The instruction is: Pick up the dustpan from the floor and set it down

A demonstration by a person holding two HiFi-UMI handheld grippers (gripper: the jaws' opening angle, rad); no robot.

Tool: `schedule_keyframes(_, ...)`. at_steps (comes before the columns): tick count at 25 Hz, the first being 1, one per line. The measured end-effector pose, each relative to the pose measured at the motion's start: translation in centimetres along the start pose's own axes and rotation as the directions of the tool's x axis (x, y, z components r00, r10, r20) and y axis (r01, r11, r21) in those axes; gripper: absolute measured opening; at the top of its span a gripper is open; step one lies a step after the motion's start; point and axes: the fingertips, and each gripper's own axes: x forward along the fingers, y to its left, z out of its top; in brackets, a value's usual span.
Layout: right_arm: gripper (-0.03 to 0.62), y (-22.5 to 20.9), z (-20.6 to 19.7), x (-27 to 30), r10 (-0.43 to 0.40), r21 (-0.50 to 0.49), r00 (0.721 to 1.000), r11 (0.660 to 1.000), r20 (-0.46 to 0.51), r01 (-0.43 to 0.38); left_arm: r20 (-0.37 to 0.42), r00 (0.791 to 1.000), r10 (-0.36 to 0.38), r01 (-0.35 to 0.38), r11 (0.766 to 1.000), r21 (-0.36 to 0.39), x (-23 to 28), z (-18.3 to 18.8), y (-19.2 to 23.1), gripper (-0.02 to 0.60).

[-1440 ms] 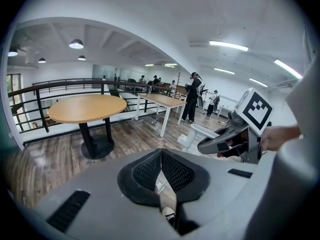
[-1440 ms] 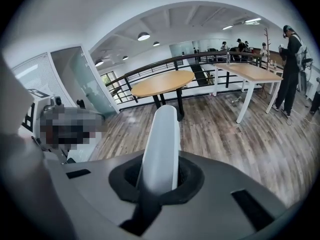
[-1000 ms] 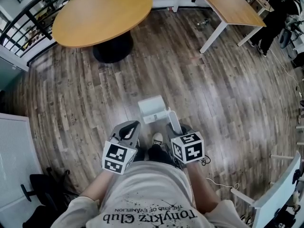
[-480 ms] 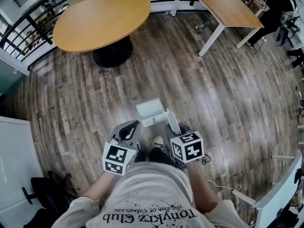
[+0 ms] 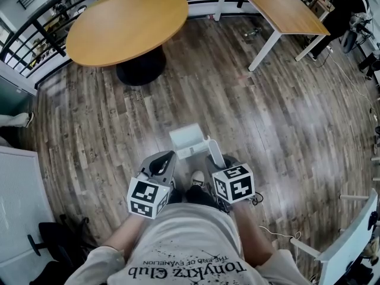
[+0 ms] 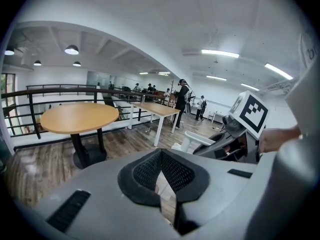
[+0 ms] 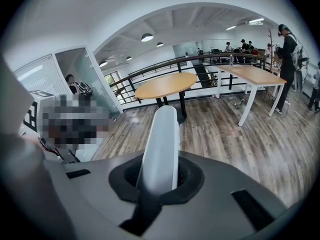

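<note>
A white dustpan (image 5: 189,140) hangs in front of my feet, its pan tilted over the wood floor. My right gripper (image 5: 217,159) is shut on its long white handle (image 7: 161,144), which runs straight out between the jaws of that right gripper (image 7: 160,176). In the left gripper view the dustpan (image 6: 192,141) shows at the right, beside the right gripper's marker cube (image 6: 251,112). My left gripper (image 5: 164,160) hovers level with it on the left. The pads of the left gripper (image 6: 160,156) meet at their tips with nothing between them.
A round wooden table (image 5: 126,24) on a black foot stands ahead on the left. A white-legged desk (image 5: 279,8) stands ahead on the right, with a person (image 5: 341,13) beyond it. A black railing (image 5: 35,25) runs behind. A white chair (image 5: 350,236) is at my right.
Neither the grippers nor the dustpan have visibly moved. A shoe has come into view at the left edge of the head view.
</note>
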Motion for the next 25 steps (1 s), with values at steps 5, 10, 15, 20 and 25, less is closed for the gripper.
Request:
schedule_keyframes(5, 0.043, 0.0, 0.3, 0.2, -0.003, -0.002, 1.000, 1.000, -0.002, 0.003, -0.001, 1.000, -0.003, 0.003, 0.999, -0.033, 0.0, 0.1, 0.7, 0.023)
schedule_keyframes(10, 0.043, -0.5, 0.7, 0.2, -0.007, 0.001, 1.000, 1.000, -0.004, 0.007, 0.003, 1.000, -0.004, 0.004, 0.999, -0.038, 0.4, 0.4, 1.0, 0.023)
schedule_keyframes(15, 0.043, -0.8, 0.7, 0.2, -0.010, 0.003, 1.000, 1.000, -0.003, 0.010, 0.003, 1.000, 0.005, -0.005, 0.999, -0.032, 0.6, 0.5, 1.0, 0.023)
schedule_keyframes(20, 0.043, -1.1, 1.1, 0.6, -0.009, 0.003, 1.000, 1.000, -0.007, 0.009, 0.000, 1.000, 0.010, -0.010, 1.000, -0.029, 1.0, 0.7, 1.3, 0.023)
schedule_keyframes(25, 0.043, -1.3, 1.3, 0.6, -0.009, 0.003, 1.000, 1.000, -0.009, 0.009, -0.004, 1.000, 0.012, -0.012, 0.999, -0.030, 1.1, 0.8, 1.4, 0.023)
